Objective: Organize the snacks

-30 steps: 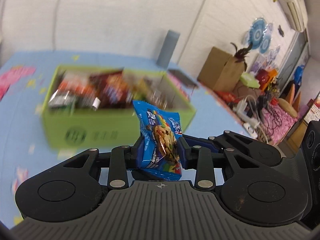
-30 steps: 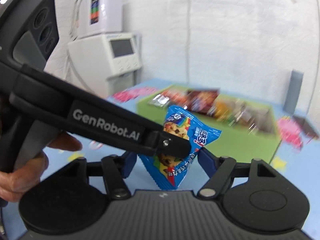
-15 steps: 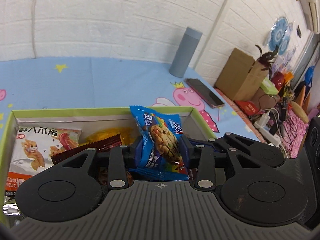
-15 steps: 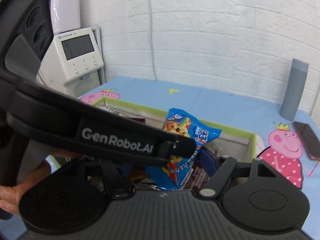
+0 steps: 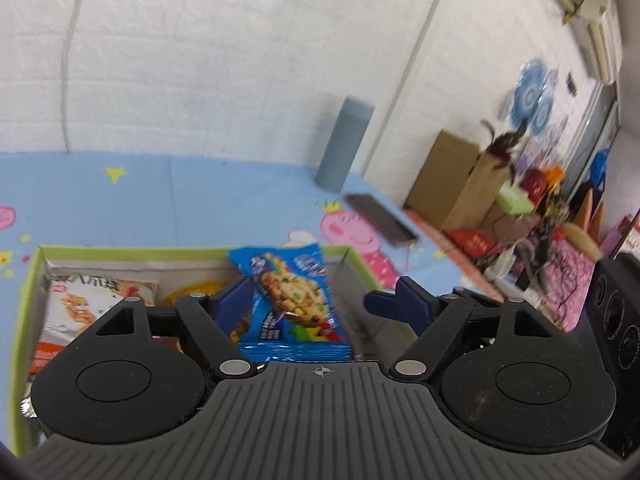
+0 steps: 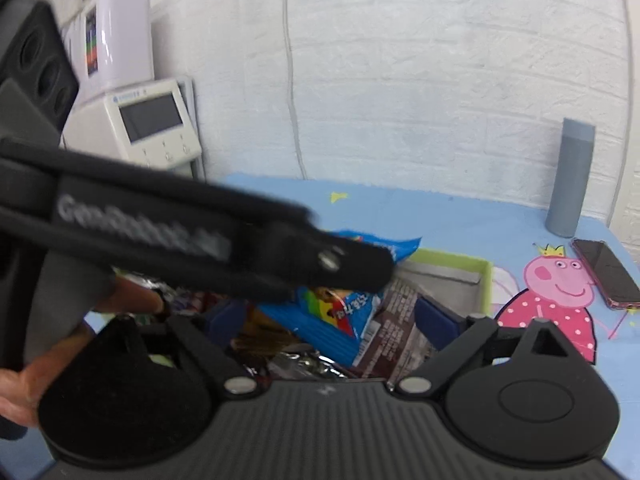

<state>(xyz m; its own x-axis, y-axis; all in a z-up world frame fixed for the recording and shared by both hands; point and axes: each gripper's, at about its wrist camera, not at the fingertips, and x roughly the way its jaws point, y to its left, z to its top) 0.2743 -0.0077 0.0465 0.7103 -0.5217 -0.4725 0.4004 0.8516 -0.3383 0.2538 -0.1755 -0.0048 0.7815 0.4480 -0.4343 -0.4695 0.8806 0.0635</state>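
Over the green box [image 5: 24, 300] | blue cookie packet [image 5: 290, 304] stood among the snacks inside | left gripper [image 5: 310, 296] and right gripper [image 6: 332, 316] jaws just sprang wide, holding nothing | packet looked light, crinkly, crushable: pinch a sealed edge.

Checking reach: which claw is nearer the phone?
Right. The right claw sits over the box's end nearest the phone; the left claw is further along the box.

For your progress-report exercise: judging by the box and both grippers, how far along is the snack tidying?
Done: several packets already lie in the green box. In hand: both the left gripper and right gripper have just been opening around blue cookie packets over the box, pads off them. Left: whether more snacks wait outside cannot be seen.
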